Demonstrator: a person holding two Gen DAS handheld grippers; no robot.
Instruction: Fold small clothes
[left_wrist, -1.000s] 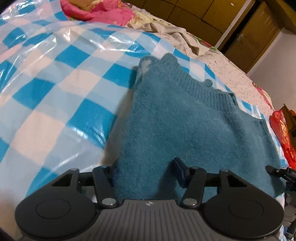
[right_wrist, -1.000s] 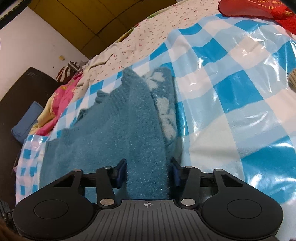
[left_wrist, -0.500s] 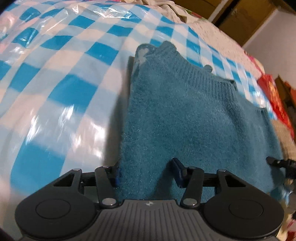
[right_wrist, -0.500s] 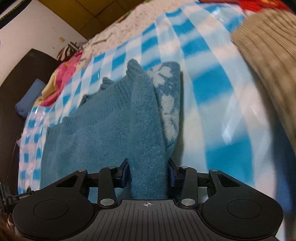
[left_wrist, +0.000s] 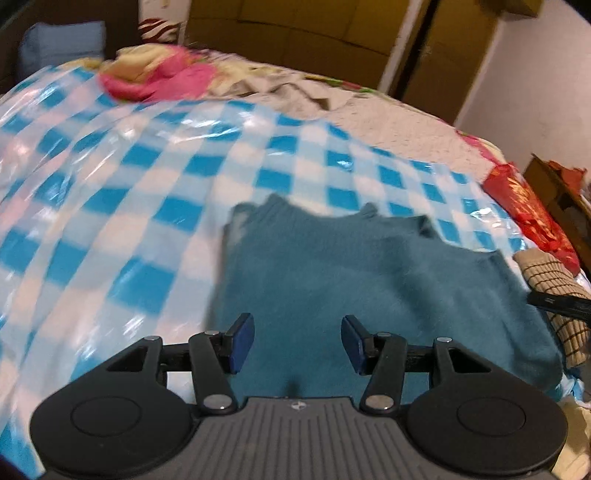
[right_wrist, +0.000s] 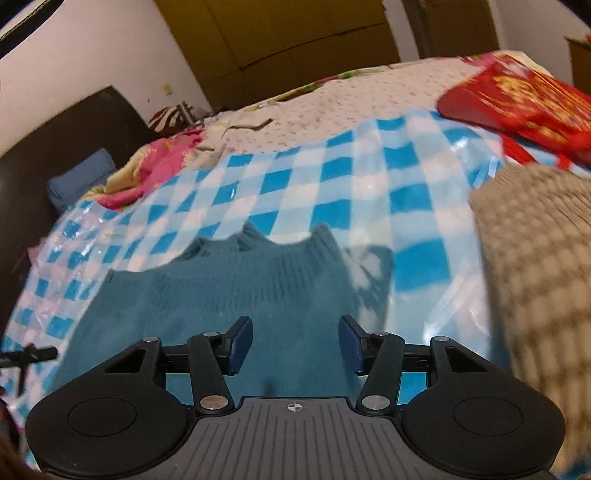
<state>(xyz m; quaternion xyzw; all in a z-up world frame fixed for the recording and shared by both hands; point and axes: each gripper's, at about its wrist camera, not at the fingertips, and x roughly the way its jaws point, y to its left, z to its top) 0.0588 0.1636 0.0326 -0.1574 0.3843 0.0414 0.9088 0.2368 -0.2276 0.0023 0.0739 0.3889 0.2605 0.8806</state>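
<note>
**A:** Sweater (left_wrist: 369, 280), teal knit, lies flat on blue-and-white checked plastic sheet (left_wrist: 122, 206) over the bed. Left wrist view, far left first?

**B:** Blue pillow (left_wrist: 61, 48) far left by dark headboard. Pink bundle of cloth (left_wrist: 162, 79) next, on the sheet's far edge. Centre: sweater, folded, neckline on the far side. Far right: red bag (left_wrist: 532, 218), then a beige checked garment (left_wrist: 554, 280) just beside the sweater's right edge.

**A:** Left gripper (left_wrist: 297, 341)?

**B:** Jaws spread wide, nothing between them; the blue pads (left_wrist: 240, 341) hang over the sweater's near left part. Contact with the knit: cannot tell. View blurred.

**A:** Right wrist view?

**B:** Headboard and pillow far left, pink bundle beside them. Sweater (right_wrist: 229, 295) centre, a patterned white-and-teal piece at its right edge. Beige garment (right_wrist: 535, 277) near right, blurred; red bag (right_wrist: 517, 99) beyond it.

**A:** Right gripper (right_wrist: 295, 341)?

**B:** Also spread apart, gripping nothing, over the sweater's near right part.
</note>
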